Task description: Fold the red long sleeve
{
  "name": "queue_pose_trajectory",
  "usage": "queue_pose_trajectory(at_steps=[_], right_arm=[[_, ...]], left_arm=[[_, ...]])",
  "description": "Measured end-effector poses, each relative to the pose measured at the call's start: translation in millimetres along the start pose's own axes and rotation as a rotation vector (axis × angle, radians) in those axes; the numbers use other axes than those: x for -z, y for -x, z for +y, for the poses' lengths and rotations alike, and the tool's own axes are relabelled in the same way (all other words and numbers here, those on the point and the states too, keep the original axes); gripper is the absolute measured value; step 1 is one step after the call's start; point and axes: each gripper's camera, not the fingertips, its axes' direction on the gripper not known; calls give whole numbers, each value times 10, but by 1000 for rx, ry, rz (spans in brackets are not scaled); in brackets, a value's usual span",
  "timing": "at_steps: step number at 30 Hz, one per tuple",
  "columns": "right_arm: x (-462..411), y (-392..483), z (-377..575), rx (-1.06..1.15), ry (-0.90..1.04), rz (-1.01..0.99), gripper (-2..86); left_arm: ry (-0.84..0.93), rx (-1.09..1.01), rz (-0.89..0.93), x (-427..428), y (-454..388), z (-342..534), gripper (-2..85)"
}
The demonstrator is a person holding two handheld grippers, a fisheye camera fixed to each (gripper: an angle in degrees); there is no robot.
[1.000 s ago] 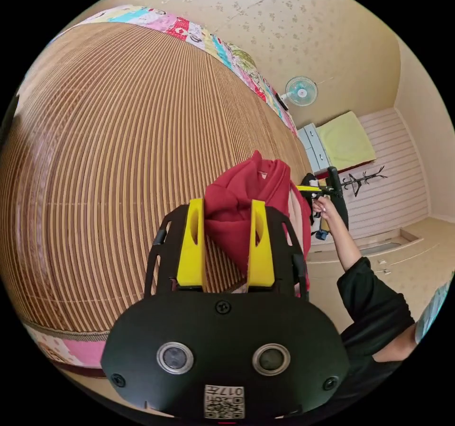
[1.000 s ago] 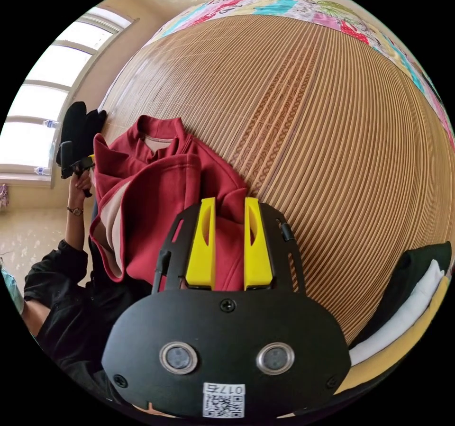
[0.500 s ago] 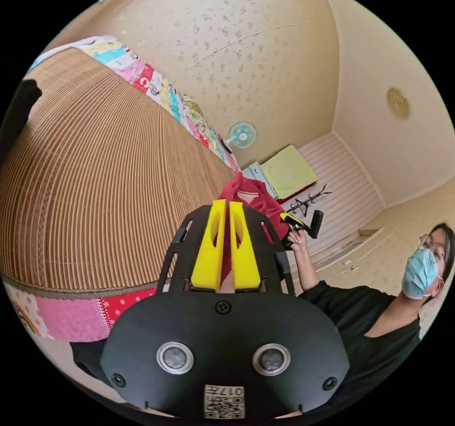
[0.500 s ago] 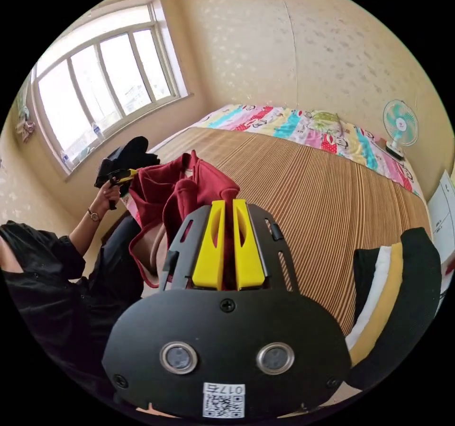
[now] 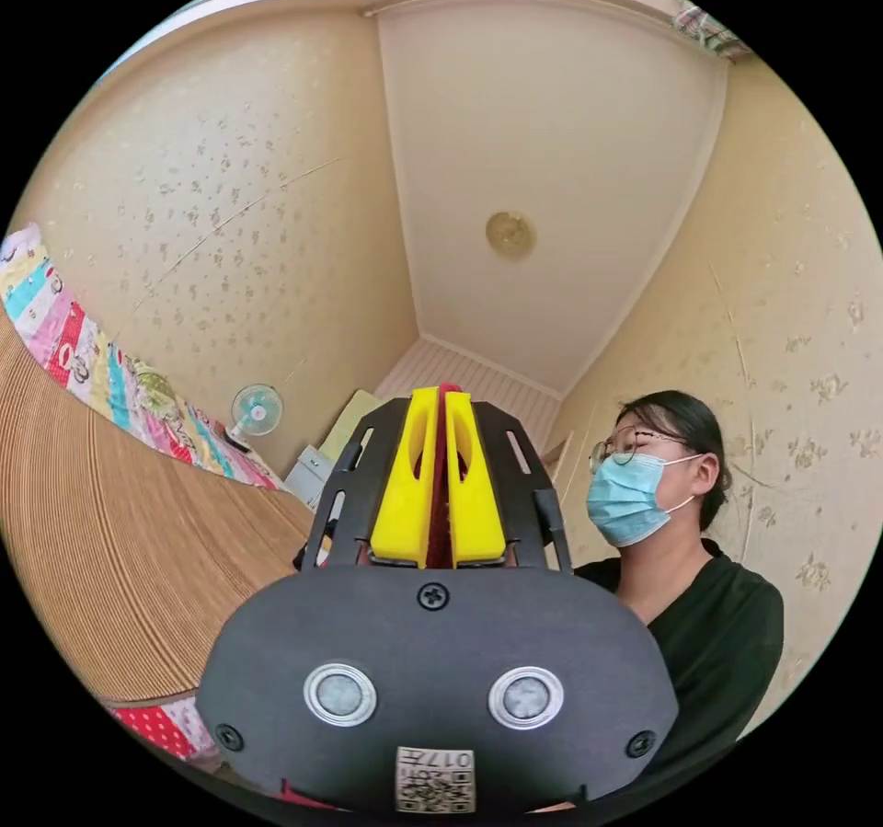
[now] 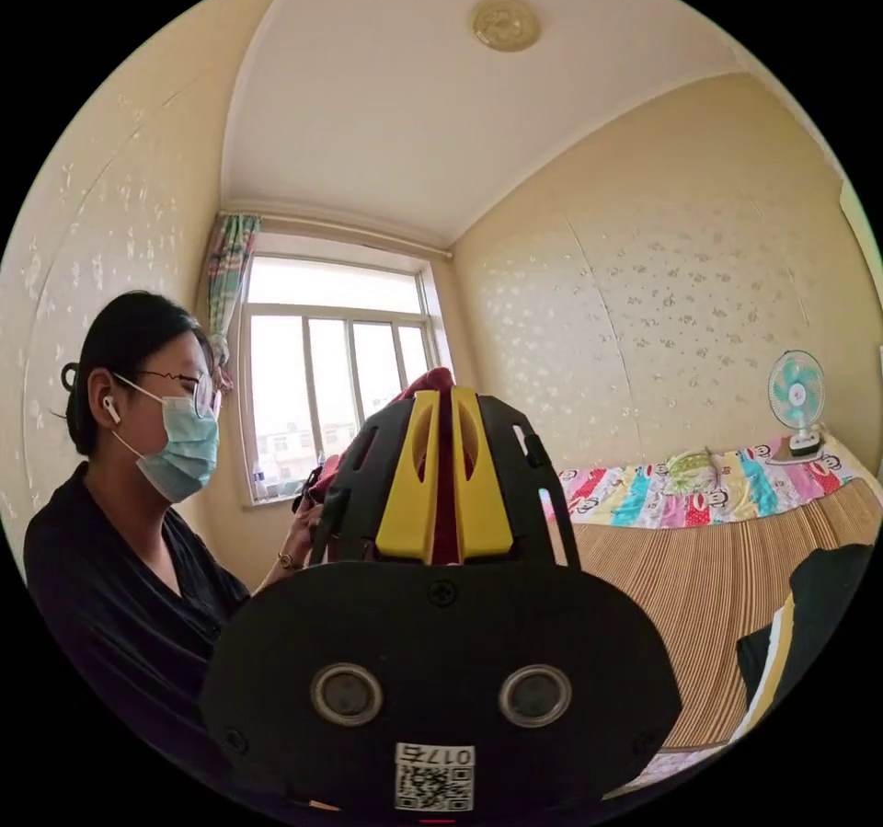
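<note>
Against beige walls, both grippers' fingers (image 5: 409, 487) pinch thin red long sleeve (image 6: 445, 487) edges

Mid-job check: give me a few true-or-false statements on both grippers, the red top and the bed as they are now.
1. The left gripper is shut on the red long sleeve. True.
2. The right gripper is open, holding nothing. False: it is shut on red cloth.
3. A fan stands at the bed's far end. True.
4. The striped bed mat is bare. False: dark folded clothes lie at its edge.
</note>
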Motion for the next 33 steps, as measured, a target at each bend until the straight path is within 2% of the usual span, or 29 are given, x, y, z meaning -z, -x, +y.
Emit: queue_pose_trajectory(at_steps=[3, 6, 8, 9, 11, 13, 15, 16, 18, 20, 21, 24, 26, 27, 29, 31, 33], right_arm=[[77, 331, -64, 104, -86, 123, 30], [-323, 278, -249, 24, 29, 282, 32], [-930, -184, -482, -42, 156, 383, 37], [-1141, -346, -543, -39, 192, 422, 39], [-2230, -1174, -681, -34, 428, 549, 55], [-2926, -1796, -495, -89, 575, 629, 71], [-3370, -2170, -68, -131, 743, 768, 73], [-3518, -2258, 277, -137, 812, 813, 73], [-3596, -2224, 842, -133, 864, 729, 75], [-3558, -2053, 1703, -124, 958, 552, 75], [-3527, -2002, 1934, -114, 977, 538, 75], [-3340, -1844, 3038, -58, 1119, 601, 75], [-3161, -1860, 3657, -82, 1240, 649, 72], [-3108, -1872, 3768, -91, 1263, 660, 71], [-2777, -1791, 3835, -117, 1134, 668, 54], [-2574, -1765, 3798, -199, 1105, 668, 37], [-2374, -1668, 3751, -241, 1108, 659, 24]], left_arm=[[-12, -137, -122, -92, -318, -211, -8], [18, -169, -363, -426, -151, -569, -6], [76, -131, -479, -735, 329, -928, -3], [112, -70, -563, -961, 836, -1201, 0], [169, 62, -747, -1257, 1776, -1514, 14], [317, 185, -1129, -1469, 2943, -1436, 61], [410, 232, -1274, -1426, 3446, -1062, 65], [444, 211, -1235, -1365, 3633, -724, 66], [522, 210, -1158, -1249, 3879, -105, 68], [616, 262, -1119, -1091, 4122, 573, 78], [676, 312, -1095, -964, 4269, 1036, 86], [802, 394, -1062, -717, 4439, 1983, 95], [875, 364, -1101, -658, 4394, 2335, 97], [927, 338, -1159, -636, 4347, 2524, 97], [994, 295, -1221, -613, 4273, 2800, 87], [957, 191, -1274, -525, 3962, 3044, 74], [865, 196, -1292, -357, 3718, 3225, 65]])
